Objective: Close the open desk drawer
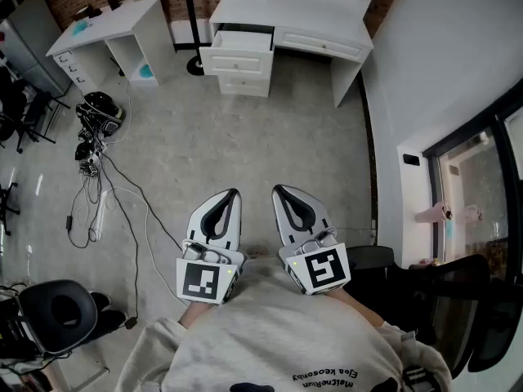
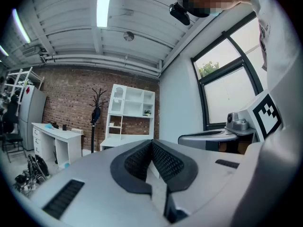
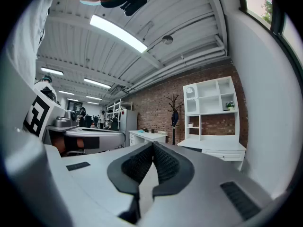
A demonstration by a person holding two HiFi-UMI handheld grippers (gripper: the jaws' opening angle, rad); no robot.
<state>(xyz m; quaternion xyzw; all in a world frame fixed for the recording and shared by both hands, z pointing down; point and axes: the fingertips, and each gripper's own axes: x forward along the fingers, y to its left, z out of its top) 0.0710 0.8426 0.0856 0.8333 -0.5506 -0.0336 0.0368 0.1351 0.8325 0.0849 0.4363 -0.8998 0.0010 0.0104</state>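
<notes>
The person's sweatshirt (image 1: 270,341) fills the bottom of the head view. Just beyond it the left gripper (image 1: 234,194) and right gripper (image 1: 278,191) are held side by side, level and pointing ahead. In each gripper view the ribbed pads meet at their tips with nothing between them, so both tools are closed and empty. That suits a push rather than a grasp, since closed jaws give a blunt, firm end. The drawer (image 1: 243,39) is the top one of the stack at the left end of the white desk (image 1: 327,23). It stands pulled out toward the person, well apart from both grippers across bare floor (image 1: 245,137). Judging by that gap, the approach has not begun. Cables (image 1: 98,178) lie off to the left, clear of the straight path.
</notes>
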